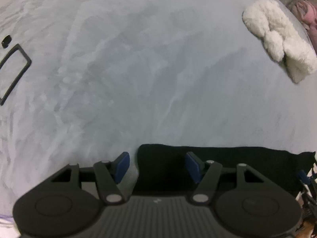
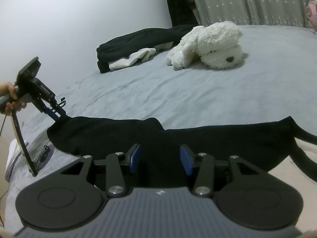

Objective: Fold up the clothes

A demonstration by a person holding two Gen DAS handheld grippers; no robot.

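Nearest the right wrist lens, the right gripper (image 2: 160, 157) sits with its blue-padded fingers (image 2: 135, 158) spread apart over a dark, flat black knit garment (image 2: 218, 144); cloth shows behind the gap, and nothing is pinched between the pads. That garment runs as a long band across the near edge of the pale grey-blue bed sheet (image 2: 178, 95), from about eight o'clock to three o'clock, with a dark strap trailing off the mattress edge at four o'clock.

Over at nine o'clock, a hand (image 2: 10, 97) grips the handle of the left gripper (image 2: 59, 113), its tips down at the garment's left corner. From its own wrist view, the left gripper (image 1: 156, 165) is spread wide, one blue pad (image 1: 121, 166) over bare sheet, the other over the garment's (image 1: 227, 164) left end; whether the cloth is touched, cannot tell.

Further out, a black rectangular frame (image 1: 14, 71) lies on the sheet (image 1: 138, 69) at nine o'clock. Beyond, a fluffy white plush dog (image 2: 210, 45) lies at one o'clock in the right view, well apart from the garment. Just left of it, a crumpled heap of black clothing (image 2: 134, 39) with a white fabric piece (image 2: 132, 58) tucked in front. Farthest back, a grey star-patterned curtain (image 2: 247, 2).
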